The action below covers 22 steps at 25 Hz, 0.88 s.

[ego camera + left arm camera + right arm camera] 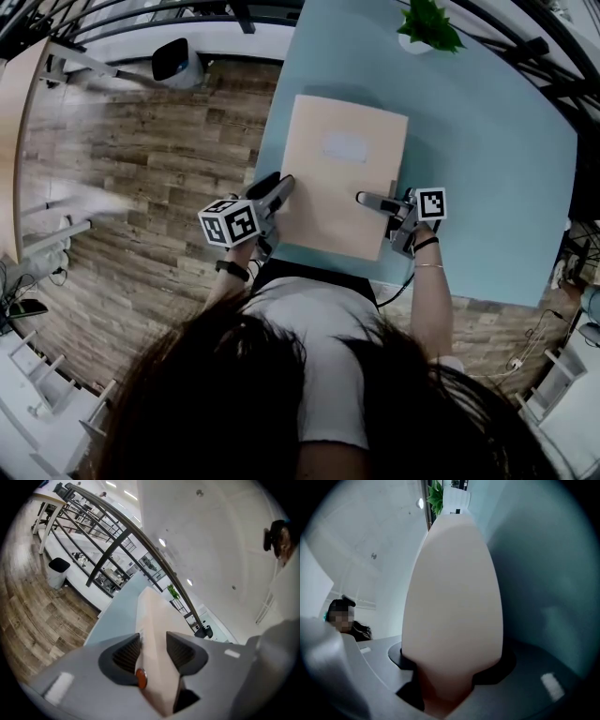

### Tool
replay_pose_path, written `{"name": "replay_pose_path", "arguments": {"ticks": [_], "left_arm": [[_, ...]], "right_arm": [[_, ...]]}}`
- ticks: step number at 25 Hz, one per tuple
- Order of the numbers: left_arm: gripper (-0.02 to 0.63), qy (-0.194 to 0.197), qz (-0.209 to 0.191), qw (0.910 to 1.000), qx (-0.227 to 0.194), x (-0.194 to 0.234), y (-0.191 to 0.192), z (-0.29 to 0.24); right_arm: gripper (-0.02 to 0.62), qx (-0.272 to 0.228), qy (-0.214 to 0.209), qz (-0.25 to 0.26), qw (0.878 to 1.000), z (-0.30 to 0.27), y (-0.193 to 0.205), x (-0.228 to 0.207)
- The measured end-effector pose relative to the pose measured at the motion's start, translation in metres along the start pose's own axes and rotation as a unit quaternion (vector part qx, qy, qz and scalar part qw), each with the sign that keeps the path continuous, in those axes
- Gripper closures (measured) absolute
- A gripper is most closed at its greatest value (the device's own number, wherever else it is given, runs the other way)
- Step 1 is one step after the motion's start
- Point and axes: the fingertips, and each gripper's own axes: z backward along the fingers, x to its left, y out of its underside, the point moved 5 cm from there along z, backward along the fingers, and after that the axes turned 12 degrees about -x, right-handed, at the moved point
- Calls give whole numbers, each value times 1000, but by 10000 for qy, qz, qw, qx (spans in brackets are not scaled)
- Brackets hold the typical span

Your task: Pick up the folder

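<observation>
A pale peach folder with a white label lies over the near side of the light blue table, its near edge past the table's rim. My left gripper clamps the folder's left edge; in the left gripper view the folder runs edge-on between the two dark pads of that gripper. My right gripper holds the right edge. In the right gripper view the folder bulges up out of the gripper and fills the gap between the jaws.
A small potted plant stands at the table's far edge. A white bin sits on the wood floor at the left, by a dark railing. A person shows at the left of the right gripper view.
</observation>
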Motion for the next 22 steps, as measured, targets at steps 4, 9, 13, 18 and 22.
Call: {"name": "replay_pose_path", "arguments": {"ticks": [4, 9, 13, 18, 22], "left_arm": [[382, 44, 46, 10000, -59, -2, -3, 2], [383, 107, -84, 9997, -194, -4, -8, 8], [384, 178, -442, 9987, -207, -15, -18, 7], [385, 422, -879, 9946, -367, -39, -37, 5], [385, 641, -1265, 9888, -470, -64, -54, 4]], "right_arm": [[305, -25, 15, 126, 9999, 1, 2, 1], [305, -43, 36, 296, 9995, -1, 4, 11], [305, -117, 25, 640, 9979, 0, 0, 26], [305, -259, -102, 1149, 9930, 5, -7, 57], [305, -444, -124, 1586, 9863, 14, -13, 83]]}}
